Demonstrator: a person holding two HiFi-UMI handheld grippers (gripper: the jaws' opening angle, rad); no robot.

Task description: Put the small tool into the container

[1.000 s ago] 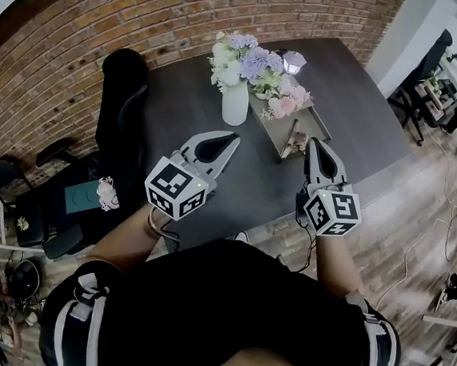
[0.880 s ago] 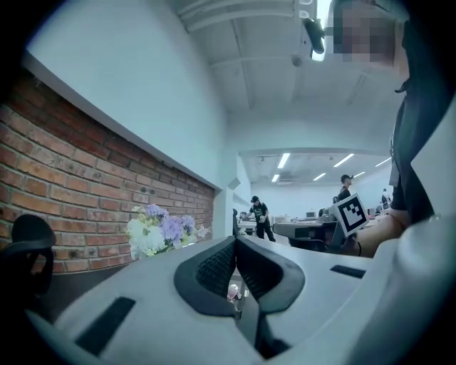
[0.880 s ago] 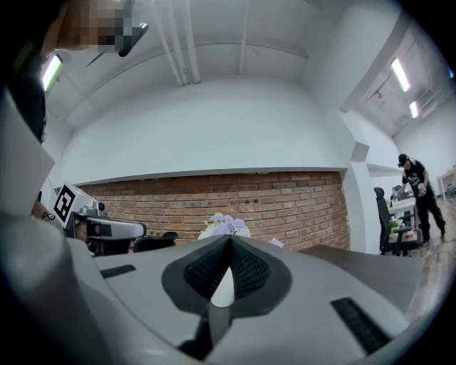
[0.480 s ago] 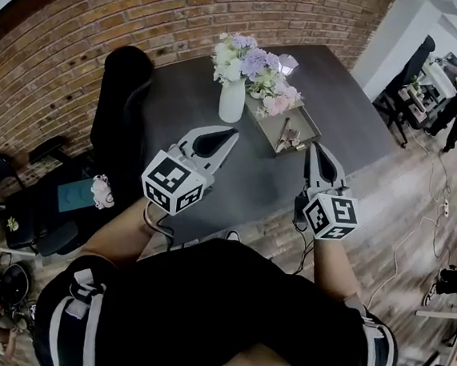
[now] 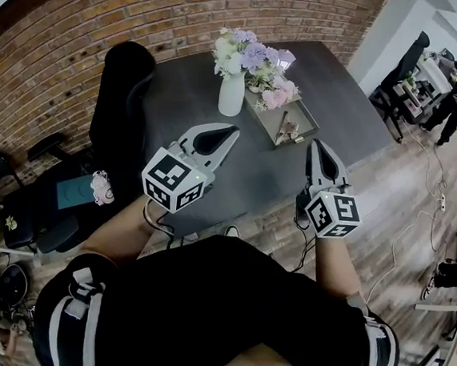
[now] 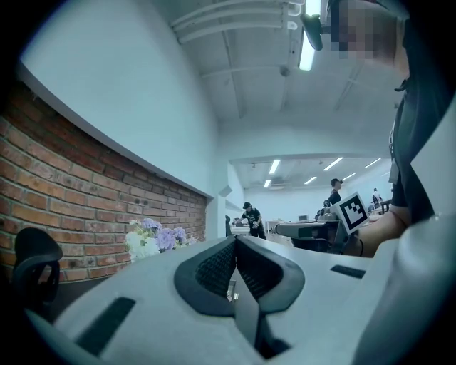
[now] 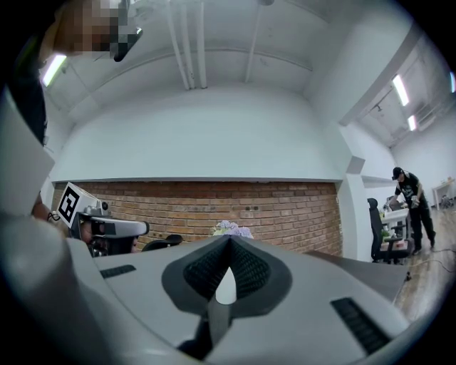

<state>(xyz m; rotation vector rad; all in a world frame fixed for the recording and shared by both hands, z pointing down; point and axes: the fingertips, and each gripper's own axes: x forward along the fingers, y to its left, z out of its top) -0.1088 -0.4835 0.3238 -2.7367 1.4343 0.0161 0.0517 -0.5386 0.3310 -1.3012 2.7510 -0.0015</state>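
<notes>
Head view: left gripper (image 5: 233,132) and right gripper (image 5: 314,145) hover over the near edge of the bench (image 5: 181,93), jaws closed on nothing, while what looks like the small tool (image 5: 282,125) lies in the tray (image 5: 301,135) farther off beside the flowers (image 5: 273,94), so placement seems done and I see nothing left to grasp.

Bare table (image 5: 246,168) before the tray (image 5: 299,136); vase (image 5: 231,98) and overhanging flowers (image 5: 260,64) at its far-left side.
</notes>
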